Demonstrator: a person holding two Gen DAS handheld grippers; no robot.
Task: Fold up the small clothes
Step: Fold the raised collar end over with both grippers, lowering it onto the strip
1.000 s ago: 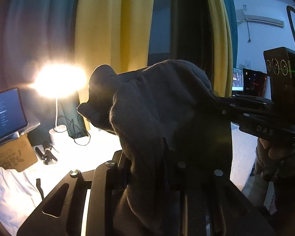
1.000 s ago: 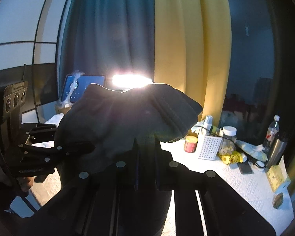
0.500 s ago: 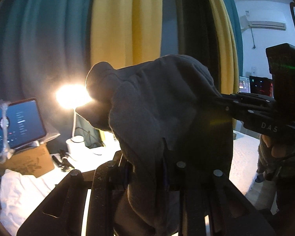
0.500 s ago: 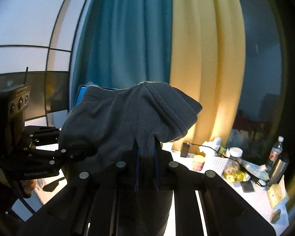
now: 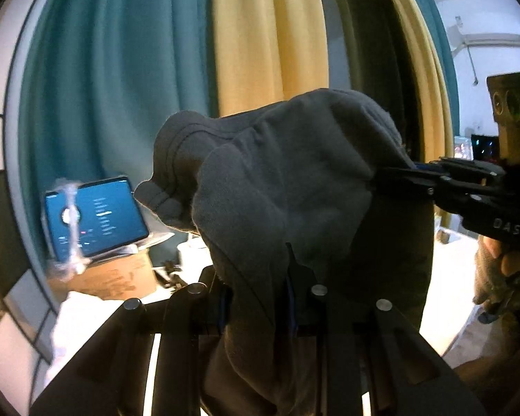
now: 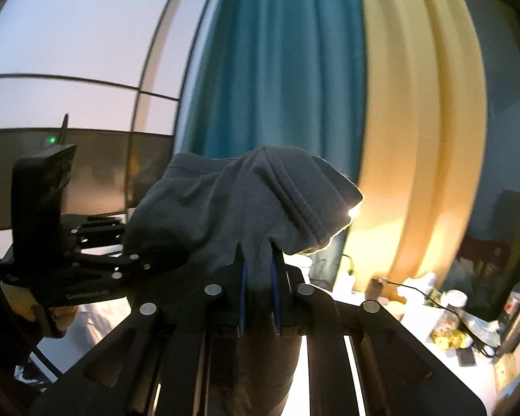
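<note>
A: What's different from a second ago?

B: Both views have swung. In the left wrist view the lamp glare that sat at nine o'clock of the grey garment (image 5: 294, 187) is gone, hidden behind the cloth. The tablet (image 5: 97, 215) has slid in from the nine o'clock edge toward the garment, and the teal curtain (image 5: 121, 79) now fills the ten o'clock area.

A: And the right wrist view?

B: The lamp (image 6: 353, 212) has shifted from twelve o'clock of the garment to a sliver at its three o'clock edge. The tablet there has vanished behind the cloth. The table clutter (image 6: 450, 315) has dropped toward four o'clock.
</note>
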